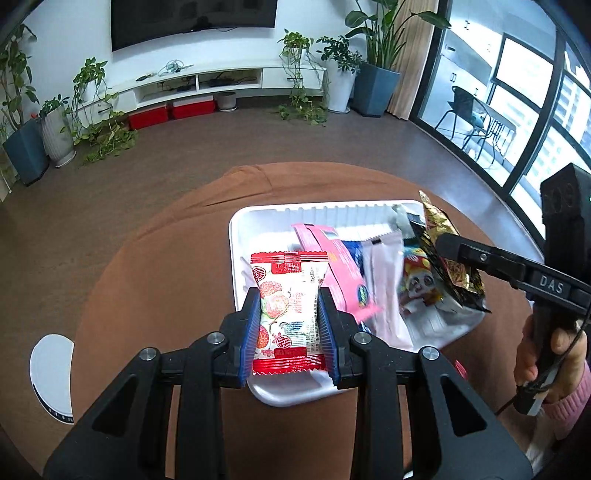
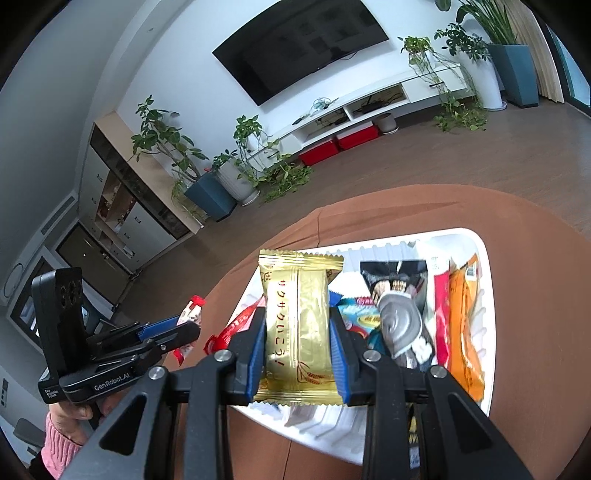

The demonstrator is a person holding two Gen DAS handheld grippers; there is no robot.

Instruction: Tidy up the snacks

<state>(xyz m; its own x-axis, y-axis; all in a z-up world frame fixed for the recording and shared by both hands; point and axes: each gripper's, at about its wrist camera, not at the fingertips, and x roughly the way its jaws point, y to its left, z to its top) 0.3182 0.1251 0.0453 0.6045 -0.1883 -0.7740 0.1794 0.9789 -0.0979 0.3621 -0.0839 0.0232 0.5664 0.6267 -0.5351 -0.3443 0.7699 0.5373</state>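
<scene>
Your left wrist camera looked steeply down along its jaws, close above the white tray [image 1: 240, 236] on the brown desk [image 1: 147, 277]. Your right wrist camera faced the same tray [image 2: 484, 266], tilted; both shared the television wall [image 1: 192, 22].

Round table under brown cloth [image 1: 147, 295], white ribbed tray [image 1: 236, 236] of snack packets resting on it

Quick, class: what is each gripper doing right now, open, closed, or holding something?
Left gripper: jaws closed on a red-and-white plastic snack packet.
Right gripper: jaws closed on a gold foil snack packet.
</scene>
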